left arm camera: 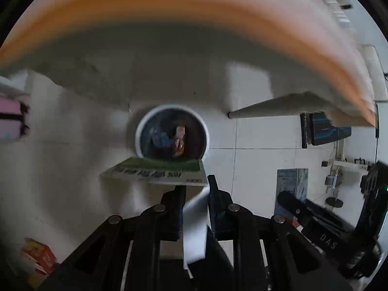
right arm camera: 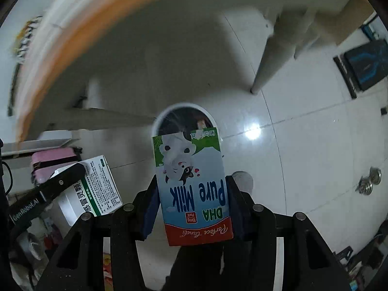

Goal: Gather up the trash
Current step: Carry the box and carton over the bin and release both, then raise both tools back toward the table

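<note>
In the left wrist view, the left gripper (left arm camera: 194, 186) is clenched on a green and white medicine box (left arm camera: 155, 172) at the centre of the frame. The box lies across the fingers, with its long axis from left to right in the picture and its flat face tilted toward the camera. Just above it is the round white trash bin (left arm camera: 139, 131) on the tiled floor, and some wrappers are already inside. The box is wider than the grip and covers only the lower rim of the bin, so I think it could hit the rim or fall outside if it is released too early. At the lower right, the other gripper with its carton is visible.

In the right wrist view, the right gripper (right arm camera: 191, 189) grasps a milk carton (right arm camera: 191, 181) by its two sides. The long axis of the carton runs up the frame, and its far end points at the bin (right arm camera: 158, 121), which is partly hidden behind it. At the lower left, the medicine box appears again. Both hands aim at one opening, so the two packages may collide above it.
</note>
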Demonstrator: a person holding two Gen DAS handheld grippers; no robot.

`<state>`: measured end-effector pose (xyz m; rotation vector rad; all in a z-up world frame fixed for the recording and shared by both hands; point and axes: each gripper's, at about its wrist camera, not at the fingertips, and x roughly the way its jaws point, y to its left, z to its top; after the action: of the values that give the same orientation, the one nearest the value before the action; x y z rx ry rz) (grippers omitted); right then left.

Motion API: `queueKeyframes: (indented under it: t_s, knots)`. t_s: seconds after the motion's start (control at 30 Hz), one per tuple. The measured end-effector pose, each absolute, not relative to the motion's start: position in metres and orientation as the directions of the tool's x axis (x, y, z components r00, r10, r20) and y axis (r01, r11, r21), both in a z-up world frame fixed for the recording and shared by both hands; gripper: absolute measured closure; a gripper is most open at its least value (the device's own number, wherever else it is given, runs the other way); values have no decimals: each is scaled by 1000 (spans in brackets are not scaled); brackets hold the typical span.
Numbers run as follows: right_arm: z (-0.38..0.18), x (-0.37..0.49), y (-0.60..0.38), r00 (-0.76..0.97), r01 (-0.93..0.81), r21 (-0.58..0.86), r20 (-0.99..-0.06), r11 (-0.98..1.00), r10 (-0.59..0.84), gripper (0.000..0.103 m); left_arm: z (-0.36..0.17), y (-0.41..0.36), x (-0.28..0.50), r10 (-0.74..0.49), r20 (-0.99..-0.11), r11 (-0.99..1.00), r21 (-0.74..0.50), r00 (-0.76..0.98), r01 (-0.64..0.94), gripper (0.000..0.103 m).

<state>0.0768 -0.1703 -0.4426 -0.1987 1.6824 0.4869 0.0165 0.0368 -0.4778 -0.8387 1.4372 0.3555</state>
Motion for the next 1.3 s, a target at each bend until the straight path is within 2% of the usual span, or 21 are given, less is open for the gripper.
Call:
queueKeyframes:
  t_s: [0.2, 0.27, 0.3, 0.33, 0.37, 0.43, 0.5, 0.53, 0.57, 0.6, 0.7, 0.77, 0.93, 1.3]
  knots:
    - [-565, 82, -168, -238, -334, 241, -957, 911, 165, 50, -593, 51, 36, -338, -934, 620, -315, 117, -718, 88]
    - [-607, 83, -163, -256, -329, 255, -951, 909, 174, 50, -618, 52, 38, -342, -934, 619, -309, 106, -722, 85]
    - [-624, 83, -161, -261, -331, 255, -950, 909, 171, 50, -631, 53, 38, -335, -937, 624, -300, 100, -721, 80]
    - [-642, 84, -158, -273, -333, 262, -946, 906, 173, 50, -641, 54, 36, -322, -942, 623, -286, 95, -728, 63]
    - [-660, 85, -155, -287, -330, 272, -941, 904, 179, 49, -648, 56, 35, -307, -947, 623, -272, 90, -733, 38]
    - [-688, 87, -149, -308, -328, 284, -934, 901, 182, 49, -658, 57, 28, -275, -959, 627, -232, 68, -743, 19]
    - [-710, 87, -141, -332, -337, 300, -925, 892, 186, 41, -663, 57, 18, -237, -971, 642, -180, 30, -745, 18]
    - [-718, 86, -139, -341, -335, 315, -919, 888, 197, 25, -666, 58, 14, -220, -976, 649, -155, 12, -745, 16]
    - [-723, 85, -138, -352, -330, 335, -911, 882, 214, 13, -667, 57, 8, -196, -981, 657, -128, -5, -743, 10]
    - [-726, 84, -140, -354, -330, 343, -909, 880, 221, 12, -667, 56, 5, -182, -983, 661, -112, -14, -742, 8]
    - [-723, 78, -137, -316, -382, 292, -933, 877, 173, 10, -657, 54, -9, -125, -991, 676, -59, -36, -734, 8]
    - [-714, 72, -131, -268, -433, 226, -956, 873, 115, 4, -649, 53, -14, -74, -996, 691, -14, -51, -723, 8]
    - [-691, 64, -126, -175, -530, 103, -984, 842, 10, 4, -622, 45, -25, -5, -999, 705, 28, -44, -708, 8]
    - [-593, 56, -133, -76, -592, 43, -997, 805, -2, 4, -547, 27, -43, 27, -999, 709, 31, -17, -704, 8]
